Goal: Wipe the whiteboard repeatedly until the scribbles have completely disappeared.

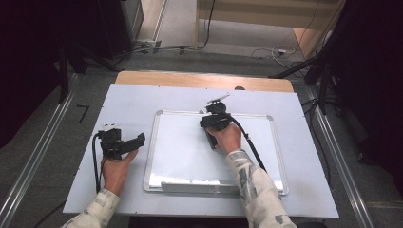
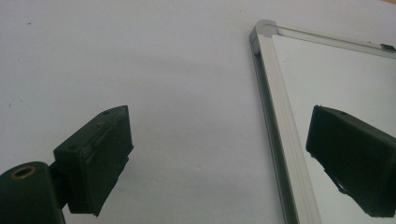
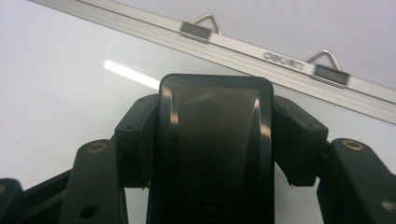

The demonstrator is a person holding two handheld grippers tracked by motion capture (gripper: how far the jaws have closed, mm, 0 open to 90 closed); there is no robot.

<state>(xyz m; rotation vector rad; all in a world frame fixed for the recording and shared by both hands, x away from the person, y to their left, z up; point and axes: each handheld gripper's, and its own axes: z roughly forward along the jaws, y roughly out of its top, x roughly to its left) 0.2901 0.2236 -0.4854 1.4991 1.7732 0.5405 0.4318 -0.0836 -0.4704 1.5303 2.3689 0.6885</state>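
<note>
A white whiteboard [image 1: 190, 152] with a silver frame lies flat on the table. Over its upper middle, my right gripper [image 1: 215, 124] is shut on a black rectangular eraser [image 3: 215, 140], gripping its two long sides, close to the white surface. It faces the board's far rim [image 3: 233, 44]. My left gripper [image 1: 135, 142] rests on the table just left of the board, its jaws wide apart with nothing between them. In the left gripper view one finger [image 2: 100, 154] is over the table and the other [image 2: 350, 158] over the board, straddling the frame's left edge [image 2: 275, 116].
The pale grey table top [image 1: 133, 99] reaches beyond the board on all sides. Two metal hanging clips [image 3: 196, 25] [image 3: 329, 70] sit on the far rim. A pen tray [image 1: 190, 186] runs along the board's near edge. Cables and stands lie on the floor around the table.
</note>
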